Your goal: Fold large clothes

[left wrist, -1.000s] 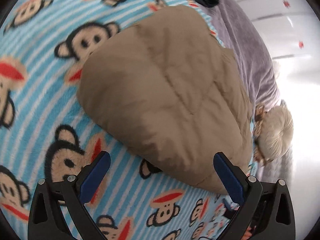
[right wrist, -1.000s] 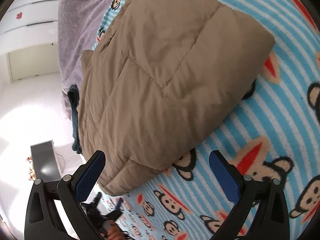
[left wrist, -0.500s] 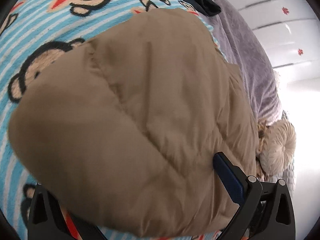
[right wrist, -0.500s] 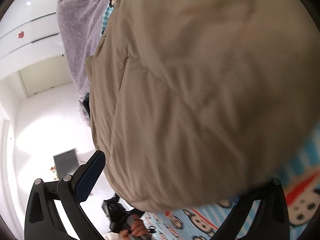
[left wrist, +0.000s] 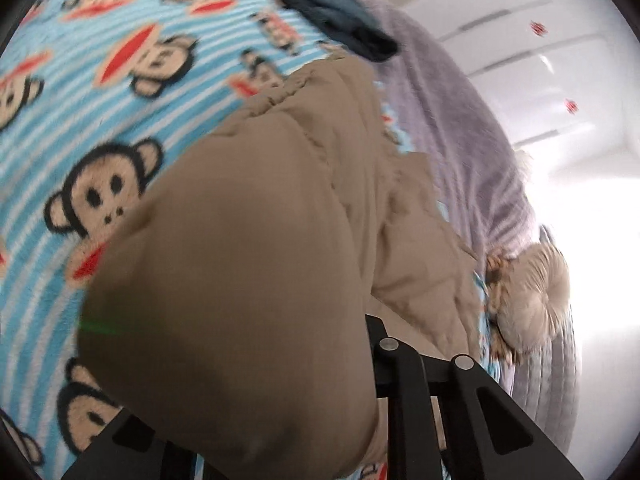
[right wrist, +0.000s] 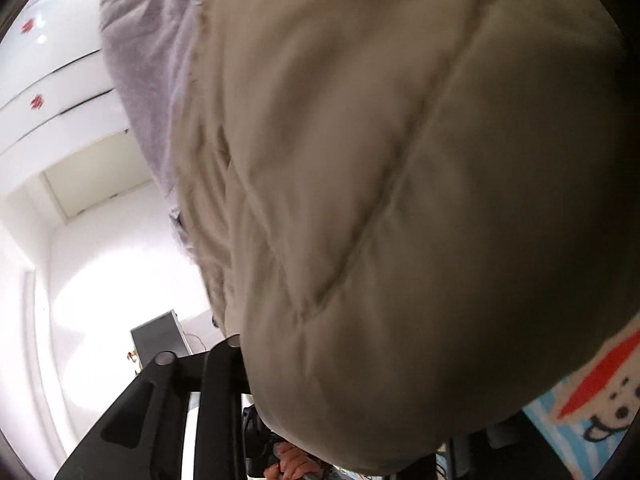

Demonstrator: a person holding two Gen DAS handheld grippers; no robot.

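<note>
A folded tan quilted jacket [left wrist: 280, 240] lies on a blue striped monkey-print blanket [left wrist: 100, 120]. My left gripper [left wrist: 312, 380] is pressed into the jacket's near end; the fabric bulges over it and hides the fingertips, and the arms stand much closer together than before, shut on the fabric. In the right wrist view the jacket [right wrist: 400, 200] fills the frame. My right gripper [right wrist: 340, 400] is likewise buried in its near end, its arms drawn in, shut on the fabric.
A grey-purple blanket [left wrist: 460, 140] lies along the far side of the bed, with a dark blue garment [left wrist: 332, 16] on it and a beige round cushion [left wrist: 532, 292] beside the jacket. White cabinets [right wrist: 52, 80] and a dark screen [right wrist: 160, 340] stand beyond the bed.
Both grippers moved in from open and clear of the jacket onto its near end and closed on it. The fabric now bunches up over the fingers.
</note>
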